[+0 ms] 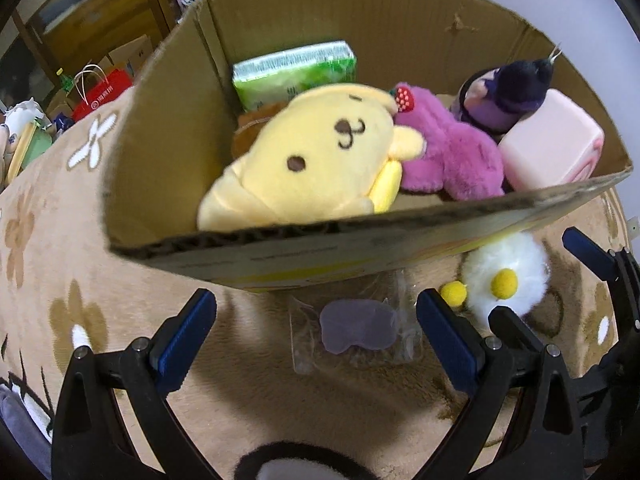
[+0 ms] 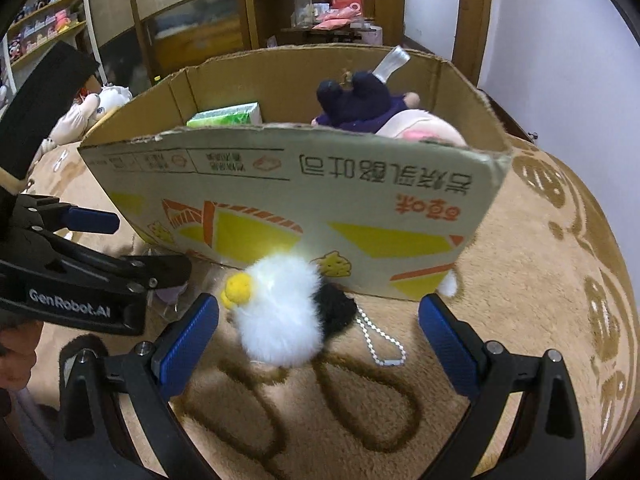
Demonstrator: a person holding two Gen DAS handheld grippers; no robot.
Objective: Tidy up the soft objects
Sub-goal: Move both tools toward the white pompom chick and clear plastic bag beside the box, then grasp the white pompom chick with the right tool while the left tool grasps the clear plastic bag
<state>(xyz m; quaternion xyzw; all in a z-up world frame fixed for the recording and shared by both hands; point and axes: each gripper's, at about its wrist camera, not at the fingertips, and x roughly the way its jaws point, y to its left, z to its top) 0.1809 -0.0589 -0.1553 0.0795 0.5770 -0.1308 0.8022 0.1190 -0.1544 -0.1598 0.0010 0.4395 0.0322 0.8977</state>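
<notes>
You are holding the right gripper (image 2: 318, 340) with jaws spread wide and empty, facing the white fluffy toy (image 2: 280, 312) lying dead ahead, against the cardboard box (image 2: 280, 200). The left gripper (image 1: 312, 336), jaws likewise released, is hovering over the bagged purple piece (image 1: 356, 330).

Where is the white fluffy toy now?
The white toy lies on the carpet outside the box, against its front wall, before the open right tool.
</notes>
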